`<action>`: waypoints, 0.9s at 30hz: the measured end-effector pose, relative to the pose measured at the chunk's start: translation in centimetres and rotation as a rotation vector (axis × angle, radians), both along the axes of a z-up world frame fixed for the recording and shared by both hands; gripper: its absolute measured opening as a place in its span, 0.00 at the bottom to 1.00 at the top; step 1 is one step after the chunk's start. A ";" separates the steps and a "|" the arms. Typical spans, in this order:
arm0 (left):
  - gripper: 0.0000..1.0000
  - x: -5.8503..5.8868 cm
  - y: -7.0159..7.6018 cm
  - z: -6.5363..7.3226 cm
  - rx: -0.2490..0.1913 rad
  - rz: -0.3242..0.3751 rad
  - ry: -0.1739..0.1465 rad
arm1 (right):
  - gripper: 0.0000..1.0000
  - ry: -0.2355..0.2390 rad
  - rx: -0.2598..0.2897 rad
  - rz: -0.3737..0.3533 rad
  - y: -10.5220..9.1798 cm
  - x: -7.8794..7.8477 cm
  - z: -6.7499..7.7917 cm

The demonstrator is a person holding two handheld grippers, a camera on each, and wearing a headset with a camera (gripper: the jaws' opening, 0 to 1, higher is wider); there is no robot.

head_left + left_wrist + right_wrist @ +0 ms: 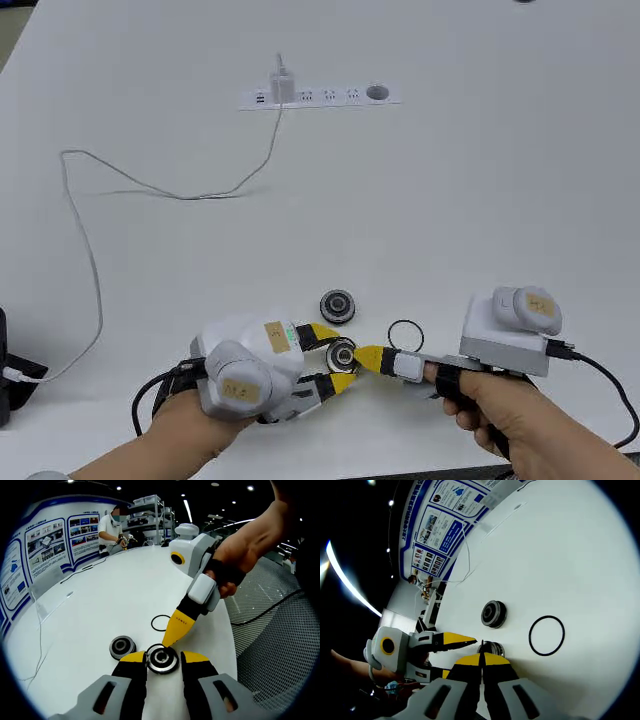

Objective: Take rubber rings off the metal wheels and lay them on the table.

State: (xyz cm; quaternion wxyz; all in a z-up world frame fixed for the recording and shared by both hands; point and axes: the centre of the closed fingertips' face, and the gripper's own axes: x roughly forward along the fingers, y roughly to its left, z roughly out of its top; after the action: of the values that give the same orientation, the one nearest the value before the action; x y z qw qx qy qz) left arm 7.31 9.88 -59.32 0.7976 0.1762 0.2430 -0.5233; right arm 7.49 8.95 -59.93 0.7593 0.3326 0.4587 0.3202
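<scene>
A metal wheel (pixel 343 354) sits between the yellow jaws of my left gripper (pixel 334 357), which is shut on it near the table's front edge. In the left gripper view the wheel (pixel 161 660) shows a thin black rubber ring (pixel 153 649) lifting off its upper rim. My right gripper (pixel 368 357) comes in from the right, its jaws shut together at that rim, pinching the ring. A second wheel (pixel 337 306) lies flat just beyond. One loose rubber ring (pixel 405 335) lies on the white table (pixel 450 200) to its right.
A white power strip (pixel 320 96) with a plugged charger (pixel 283 85) lies at the far middle. Its white cable (pixel 90 250) loops down the left side to a black object (pixel 10 385). A person (pixel 112 527) stands far off in the left gripper view.
</scene>
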 end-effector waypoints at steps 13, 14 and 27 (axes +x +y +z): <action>0.35 0.2 0.6 -0.3 0.008 0.022 -0.004 | 0.02 -0.006 0.020 0.003 0.3 -0.3 0.8; 0.35 0.2 0.6 -0.3 0.008 0.024 -0.003 | 0.02 -0.006 0.023 0.003 0.3 -0.3 0.8; 0.39 0.1 1.4 -0.3 0.009 0.054 0.001 | 0.02 -0.010 0.071 -0.008 0.7 -0.4 2.0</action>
State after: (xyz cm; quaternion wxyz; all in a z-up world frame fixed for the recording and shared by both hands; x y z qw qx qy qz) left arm 7.45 11.27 -59.59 0.8105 0.1729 0.2501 -0.5006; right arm 7.11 9.69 -57.92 0.7506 0.3595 0.4418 0.3349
